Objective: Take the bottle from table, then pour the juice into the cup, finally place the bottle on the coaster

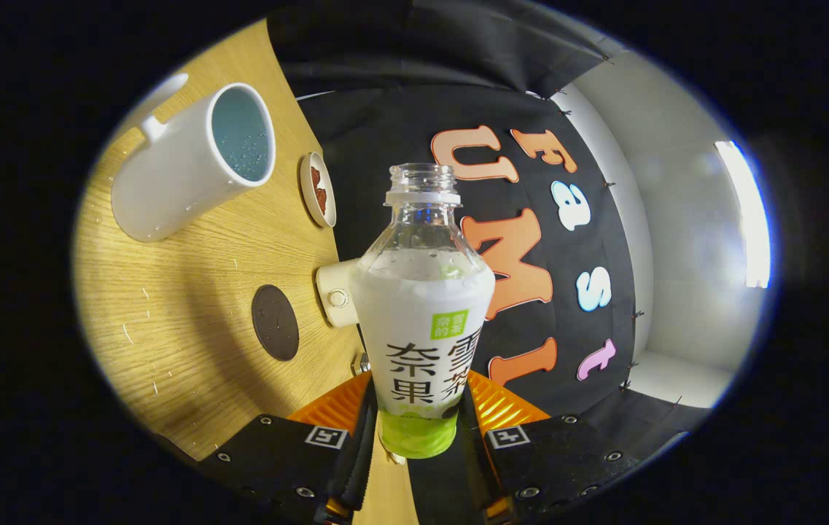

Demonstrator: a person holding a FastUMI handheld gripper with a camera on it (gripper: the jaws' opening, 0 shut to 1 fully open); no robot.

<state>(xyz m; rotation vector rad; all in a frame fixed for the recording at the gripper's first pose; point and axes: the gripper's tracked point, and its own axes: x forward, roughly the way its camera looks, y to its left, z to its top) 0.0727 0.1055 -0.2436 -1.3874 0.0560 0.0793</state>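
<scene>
Currently, largest first:
table (188, 306): wood top, seen rolled sideways, so the gripper is tilted over toward it.
cup (192, 164): white mug with handle, standing on the table well beyond the fingers; its mouth faces the bottle's side, with what looks like liquid and bubbles inside.
bottle (423, 313): clear plastic, cap off, sleeve label, held off the table between the fingers. Long axis runs straight ahead along the fingers, open neck pointing away from the gripper, roughly level with the tabletop rather than upright.
bottle handling: thin-walled and light, judging by look; squeezes easily, sleeve may be slick. Open neck means any extra tilt spills. Best grip is low on the labelled body, where it sits now.
gripper (418, 437): jaws narrowed, both fingers pressing the lower body of the bottle.
coaster (275, 322): dark round disc flat on the table, nearer the fingers than the cup, nothing on it.
dish (318, 189): small, brown bits inside, just beside the cup.
</scene>
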